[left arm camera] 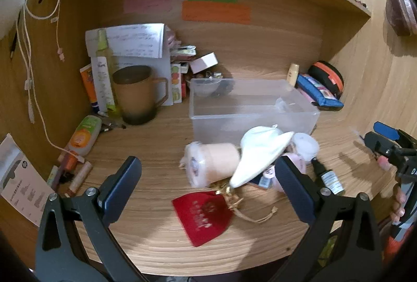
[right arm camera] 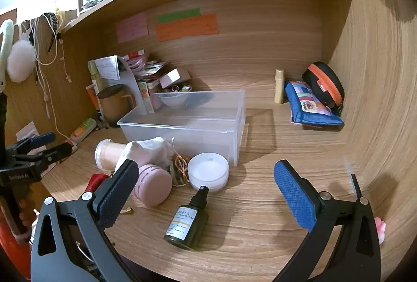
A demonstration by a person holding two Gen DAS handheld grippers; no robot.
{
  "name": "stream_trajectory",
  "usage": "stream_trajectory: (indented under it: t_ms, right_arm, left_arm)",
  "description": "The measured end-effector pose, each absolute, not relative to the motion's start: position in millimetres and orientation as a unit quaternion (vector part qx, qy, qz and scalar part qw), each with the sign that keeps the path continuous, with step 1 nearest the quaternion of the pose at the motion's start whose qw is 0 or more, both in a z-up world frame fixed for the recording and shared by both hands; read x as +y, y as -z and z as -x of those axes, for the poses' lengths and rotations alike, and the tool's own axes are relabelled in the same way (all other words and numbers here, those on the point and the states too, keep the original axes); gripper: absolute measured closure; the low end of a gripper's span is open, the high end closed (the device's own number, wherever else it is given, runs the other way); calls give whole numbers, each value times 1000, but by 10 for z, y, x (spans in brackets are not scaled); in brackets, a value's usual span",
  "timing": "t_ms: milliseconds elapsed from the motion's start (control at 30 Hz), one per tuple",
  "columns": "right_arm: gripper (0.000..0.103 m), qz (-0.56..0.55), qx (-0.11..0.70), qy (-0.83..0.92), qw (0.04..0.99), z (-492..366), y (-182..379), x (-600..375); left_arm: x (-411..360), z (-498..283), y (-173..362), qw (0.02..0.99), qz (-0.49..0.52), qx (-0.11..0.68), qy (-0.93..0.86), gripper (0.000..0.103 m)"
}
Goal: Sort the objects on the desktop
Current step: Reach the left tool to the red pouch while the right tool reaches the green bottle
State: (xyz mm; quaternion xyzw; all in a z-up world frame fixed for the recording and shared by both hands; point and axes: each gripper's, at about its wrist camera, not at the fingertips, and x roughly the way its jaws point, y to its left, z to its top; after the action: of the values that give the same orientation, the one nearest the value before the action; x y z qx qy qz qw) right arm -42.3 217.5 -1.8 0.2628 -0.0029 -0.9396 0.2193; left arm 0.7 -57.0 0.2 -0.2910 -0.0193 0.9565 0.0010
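Both tools were spread wide and gripped nothing: the left gripper (left arm camera: 207,184) hung over the red pouch (left arm camera: 202,217), the right gripper (right arm camera: 206,193) over the dark bottle (right arm camera: 189,219). All the loose things lay in front of the clear bin (right arm camera: 182,125), which looked nearly bare inside; the bottle lay on its side nearest the desk edge, with the white jar (right arm camera: 208,172) and the pink case (right arm camera: 153,184) between it and the bin. The likeliest slip, I judged, was the round bottle rolling off toward the edge if one finger nudged it before the other closed. On the left, the pouch's gold cord (left arm camera: 250,214) trailed loose and could snag or drag neighbours, and the white cloth (left arm camera: 258,154) draped over the pile might come up with whatever was pinched below. The left view showed the pouch whole, which the right view mostly hid behind a finger; the right view alone showed the jar and case plainly.
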Motion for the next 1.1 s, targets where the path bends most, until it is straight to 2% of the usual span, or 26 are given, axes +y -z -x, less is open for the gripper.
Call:
stream_trajectory:
  t_ms: [267,700,967,1100]
  right_arm:
    - [0,-298,-5,929,220,430,233,2112]
    - [1,-356,10,908,223,437,641,1807]
    - [19,-367,49,903,220,484,828,1613]
    - [36,-368,58,901,223,508,888,1561]
  left_arm:
    - [-654,55,370,25,341,0,-940,0]
    - [-700,328,926,49,413,-12,-910,0]
    - [-621,390,1030,36,424,-3,-905,0]
    - [-576,404,1044,26,415,5,-909,0]
